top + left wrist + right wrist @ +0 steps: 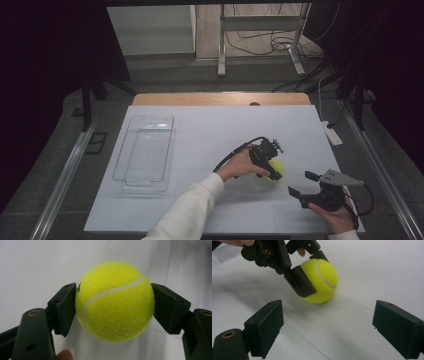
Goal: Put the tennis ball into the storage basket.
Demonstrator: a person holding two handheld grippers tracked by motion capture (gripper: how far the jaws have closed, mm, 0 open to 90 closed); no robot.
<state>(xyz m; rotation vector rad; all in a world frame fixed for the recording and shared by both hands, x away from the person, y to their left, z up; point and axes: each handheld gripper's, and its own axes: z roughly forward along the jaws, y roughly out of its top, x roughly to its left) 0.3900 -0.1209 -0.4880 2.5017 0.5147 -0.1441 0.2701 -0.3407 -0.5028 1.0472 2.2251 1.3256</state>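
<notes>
At the lower right of the high view, the left gripper [272,170] has its fingers [63,307] clamped on either side of the tennis ball [115,301], which sits on the white table [210,135], probably ready for lifting. The right gripper [301,183] waits beside it, fingers apart. A clear tray [145,150] lies at centre left, perhaps the destination.

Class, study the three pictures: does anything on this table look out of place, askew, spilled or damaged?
Nothing stands out. The left gripper clamps the tennis ball squarely on both sides. The right gripper is open, holding nothing. The clear tray lies flat on the white table, empty and undamaged as far as shows.
</notes>
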